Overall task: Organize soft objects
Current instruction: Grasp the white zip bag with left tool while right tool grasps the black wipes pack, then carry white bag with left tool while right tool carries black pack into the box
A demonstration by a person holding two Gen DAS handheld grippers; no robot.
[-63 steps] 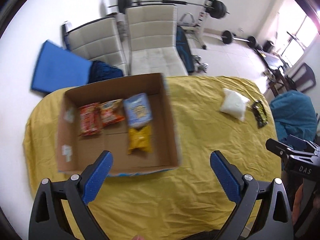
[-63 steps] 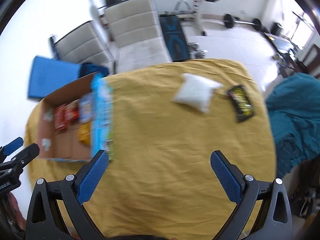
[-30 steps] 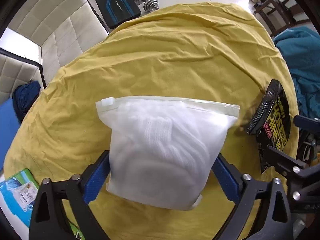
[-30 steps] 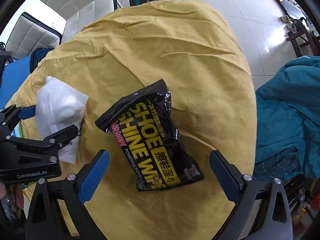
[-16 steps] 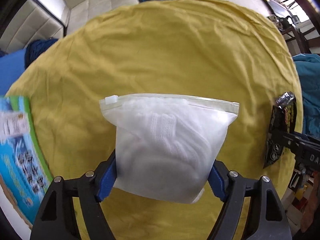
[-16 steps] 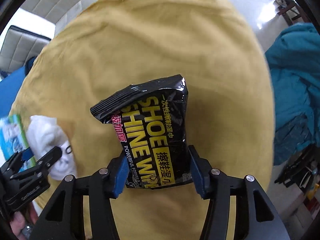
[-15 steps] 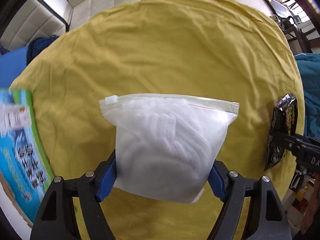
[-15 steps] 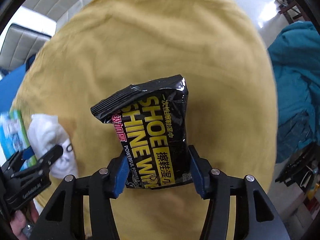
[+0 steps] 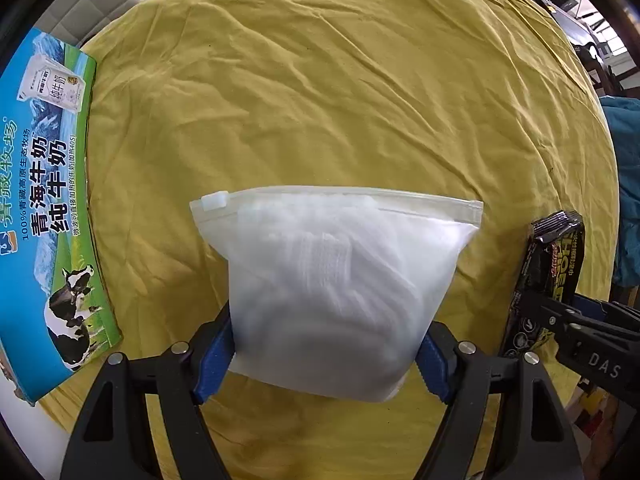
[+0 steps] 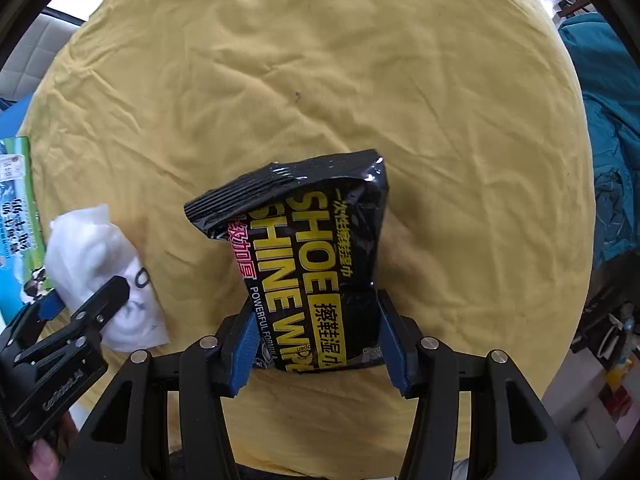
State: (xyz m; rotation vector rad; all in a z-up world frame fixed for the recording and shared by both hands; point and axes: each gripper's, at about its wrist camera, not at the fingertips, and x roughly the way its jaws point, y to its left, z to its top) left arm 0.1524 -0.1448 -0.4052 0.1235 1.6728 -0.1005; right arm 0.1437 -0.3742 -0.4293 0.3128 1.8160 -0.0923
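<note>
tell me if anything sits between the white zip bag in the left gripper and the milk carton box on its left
Nothing visible does. The left gripper is shut on the white zip bag, and only bare yellow cloth lies between it and the box. The black wipes pack is in the right gripper, on the other side.

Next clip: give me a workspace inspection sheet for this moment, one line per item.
Surface: round table under a wrinkled yellow cloth.
Job's things: white zip bag and black shoe shine wipes pack, both gripped; printed milk carton box at the table's left edge.
Clutter: nothing seen.
Grippers: left gripper jaws closed on the zip bag; right gripper jaws closed on the wipes pack.
Cables: nothing seen.
Surroundings: teal fabric to the right, white chairs behind.
</note>
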